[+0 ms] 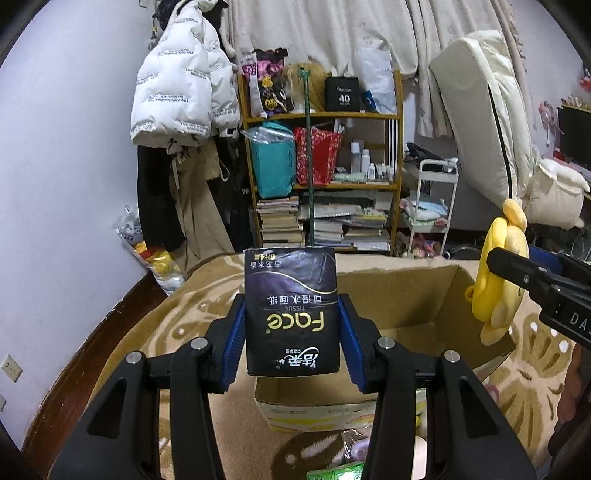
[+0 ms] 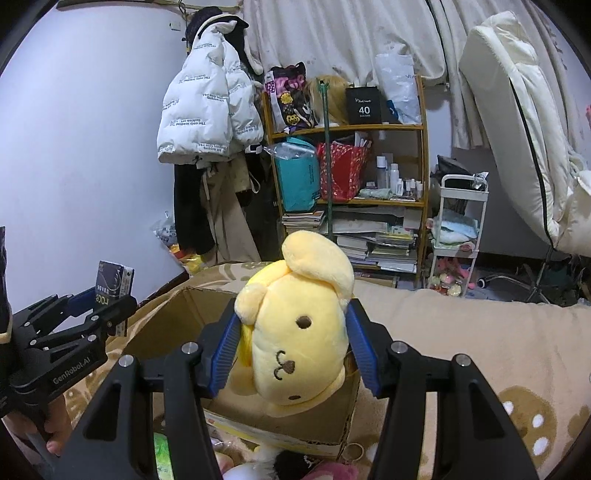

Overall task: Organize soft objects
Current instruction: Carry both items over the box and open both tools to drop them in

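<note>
left claw [image 1: 291,332] clamps the tissue pack [image 1: 291,310], right claw [image 2: 291,343] the yellow plush [image 2: 295,325]; lower both inside the cardboard box [image 1: 399,295] walls before releasing.

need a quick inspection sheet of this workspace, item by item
surface: patterned beige blanket, bearing an open cardboard box
job's things: dark tissue pack and yellow plush dog, both held above the box
clutter: small soft items in front of the box, partly hidden
grippers: left hand-held gripper shut on tissue pack; right hand-held gripper shut on plush dog
cables: nothing seen
surroundings: wooden shelf, white jacket, curtain
</note>
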Demonstrator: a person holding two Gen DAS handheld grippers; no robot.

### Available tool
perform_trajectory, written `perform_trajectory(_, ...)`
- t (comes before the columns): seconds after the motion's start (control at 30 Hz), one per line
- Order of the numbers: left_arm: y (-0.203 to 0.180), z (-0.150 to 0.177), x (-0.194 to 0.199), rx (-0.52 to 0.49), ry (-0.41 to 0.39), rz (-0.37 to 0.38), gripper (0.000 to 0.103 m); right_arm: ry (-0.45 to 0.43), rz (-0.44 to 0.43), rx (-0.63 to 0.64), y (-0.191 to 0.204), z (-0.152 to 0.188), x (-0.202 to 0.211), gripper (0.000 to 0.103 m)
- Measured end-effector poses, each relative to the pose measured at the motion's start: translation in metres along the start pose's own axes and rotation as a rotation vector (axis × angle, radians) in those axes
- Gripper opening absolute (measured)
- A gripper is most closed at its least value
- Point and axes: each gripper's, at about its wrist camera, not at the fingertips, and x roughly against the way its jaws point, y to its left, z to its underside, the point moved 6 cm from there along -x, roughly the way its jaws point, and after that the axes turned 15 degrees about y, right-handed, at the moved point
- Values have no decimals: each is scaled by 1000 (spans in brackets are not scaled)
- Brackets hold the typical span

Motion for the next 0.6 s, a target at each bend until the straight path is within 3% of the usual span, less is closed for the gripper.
perform_trajectory(0.3,-11,9,-14,-51,30,10,46,43,-23,35,3,8,-19,61)
perform_trajectory(0.6,-13,19,-31,-54,110,47,46,72,-23,49,6,14,-23,63)
